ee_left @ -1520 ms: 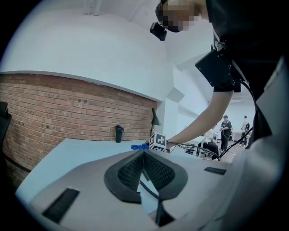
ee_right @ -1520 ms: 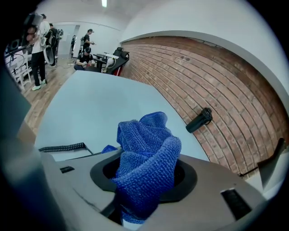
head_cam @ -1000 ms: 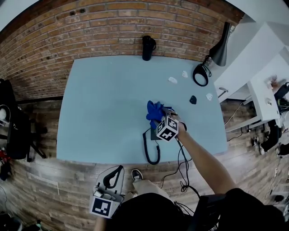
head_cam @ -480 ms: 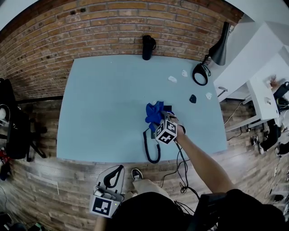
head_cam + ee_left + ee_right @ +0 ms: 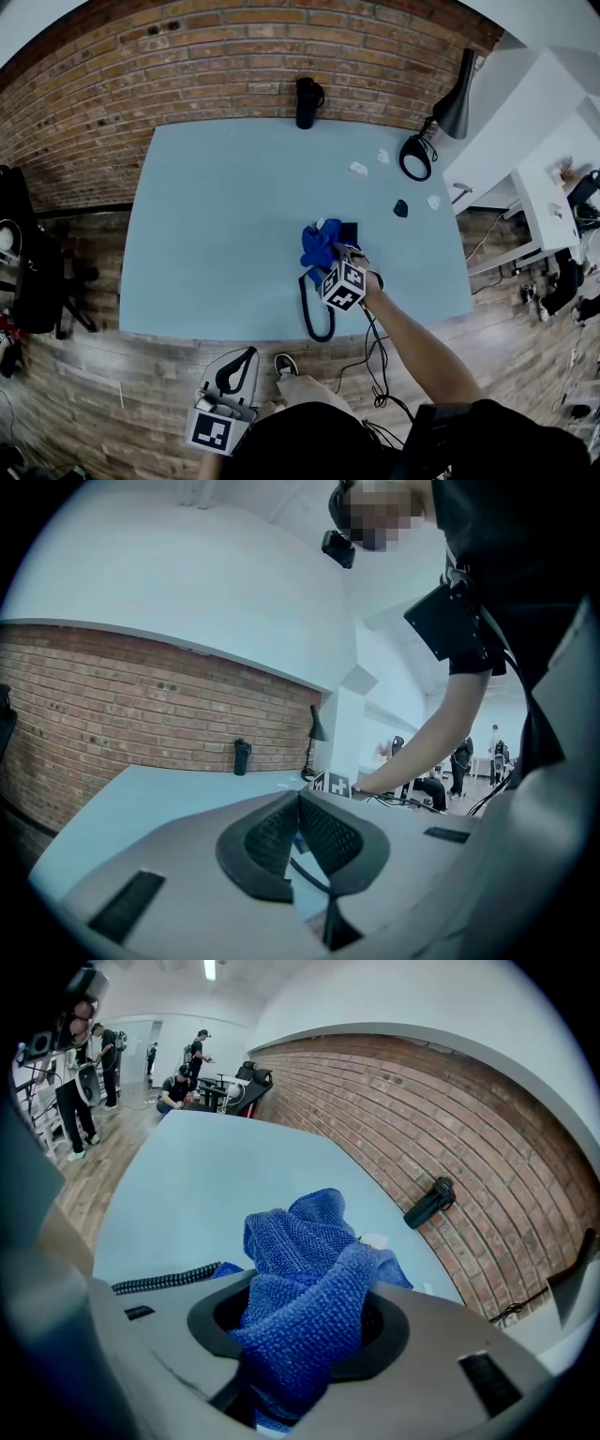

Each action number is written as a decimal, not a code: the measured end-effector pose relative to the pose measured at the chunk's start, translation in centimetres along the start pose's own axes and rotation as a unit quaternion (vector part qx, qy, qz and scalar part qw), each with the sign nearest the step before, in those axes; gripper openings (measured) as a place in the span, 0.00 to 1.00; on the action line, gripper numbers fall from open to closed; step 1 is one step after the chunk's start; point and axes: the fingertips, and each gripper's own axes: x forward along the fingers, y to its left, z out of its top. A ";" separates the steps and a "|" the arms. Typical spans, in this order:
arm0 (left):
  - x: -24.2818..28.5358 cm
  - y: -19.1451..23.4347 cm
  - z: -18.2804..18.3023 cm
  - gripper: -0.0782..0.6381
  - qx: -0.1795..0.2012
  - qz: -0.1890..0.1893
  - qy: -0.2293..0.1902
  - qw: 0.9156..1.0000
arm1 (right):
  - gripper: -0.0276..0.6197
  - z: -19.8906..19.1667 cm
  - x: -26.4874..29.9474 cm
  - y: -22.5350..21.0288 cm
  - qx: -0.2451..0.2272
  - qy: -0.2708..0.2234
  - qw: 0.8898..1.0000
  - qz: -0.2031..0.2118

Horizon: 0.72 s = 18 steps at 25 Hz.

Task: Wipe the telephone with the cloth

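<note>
Brick wall (image 5: pixel 187 66) backs the pale blue counter (image 5: pixel 206 216). Near the counter's front edge lies the dark telephone (image 5: pixel 347 230), with more of its far end uncovered than a second ago. The blue cloth (image 5: pixel 319 246) and the right gripper (image 5: pixel 333 267) have slid off that end toward the front edge. Only that end shows, so the telephone's long axis cannot be read for sure. Its coiled cord (image 5: pixel 312 314) runs from it toward the front edge and loops there. The right gripper's fingers (image 5: pixel 389 1321) are clamped on the bunched cloth, which rests on the telephone. The left gripper (image 5: pixel 236 367) hangs well in front of the telephone, off the counter, with its fingers (image 5: pixel 267 841) closed tip to tip on nothing. A black bottle (image 5: pixel 307 100) stands far behind the telephone by the wall.
</note>
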 end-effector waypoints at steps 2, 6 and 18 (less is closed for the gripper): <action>-0.1 0.1 -0.1 0.11 0.000 0.000 0.000 1.000 | 0.34 -0.1 0.0 0.5 0.002 0.000 1.000 0.001; -0.3 0.0 -0.2 0.11 -0.001 0.001 -0.002 1.000 | 0.34 -0.3 -0.1 1.5 0.007 -0.001 1.000 0.000; -1.1 -0.4 -0.8 0.11 -0.003 0.002 0.006 1.000 | 0.34 -1.2 -0.3 5.7 0.008 0.001 1.000 0.001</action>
